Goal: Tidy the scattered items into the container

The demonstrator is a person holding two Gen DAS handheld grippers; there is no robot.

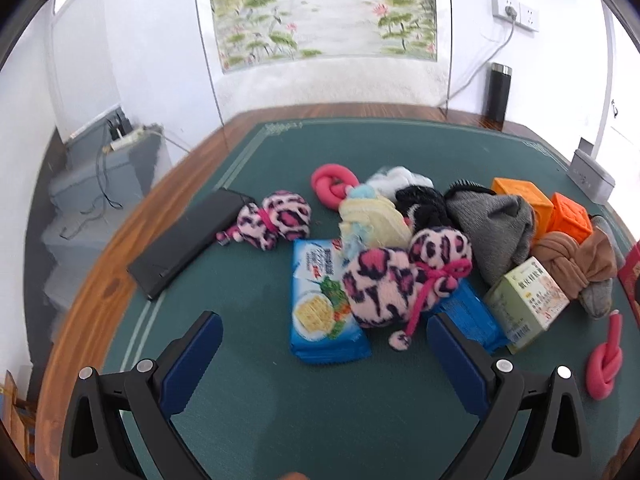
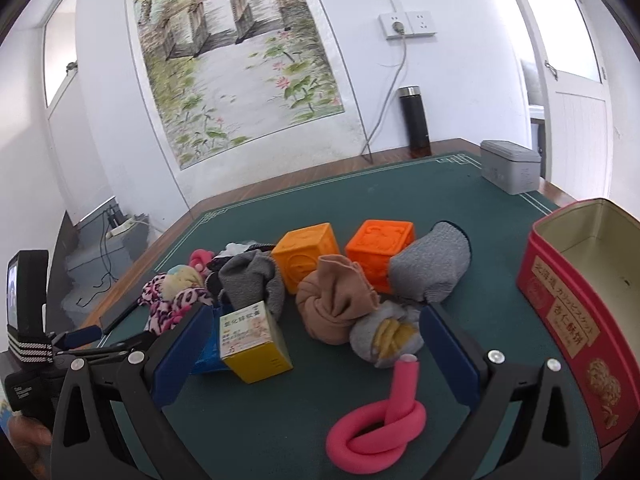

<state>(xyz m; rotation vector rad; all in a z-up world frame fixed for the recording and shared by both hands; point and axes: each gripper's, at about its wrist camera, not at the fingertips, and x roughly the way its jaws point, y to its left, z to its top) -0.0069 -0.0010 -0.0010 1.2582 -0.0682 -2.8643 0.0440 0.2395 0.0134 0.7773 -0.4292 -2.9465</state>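
Currently, tin (image 2: 576, 280): we see no items inside the visible part.
Pile (image 1: 400, 240): we see all on counter (image 1: 256, 400).
Left fingers (image 1: 325, 344): spread, empty.
Right fingers (image 2: 316, 340): spread, empty.

A matt green felt mat (image 1: 280, 420) covers a glossy wooden table (image 1: 92, 280). At centre, fuzzy leopard-print plush socks (image 1: 380, 284) lie on a shiny blue plastic cracker wrapper (image 1: 320, 320). Lower right of the right wrist view, a smooth pink foam knot (image 2: 376, 432) sits by the glossy red metal tin (image 2: 572, 320); the orange blocks (image 2: 306, 258) look like matt plastic.
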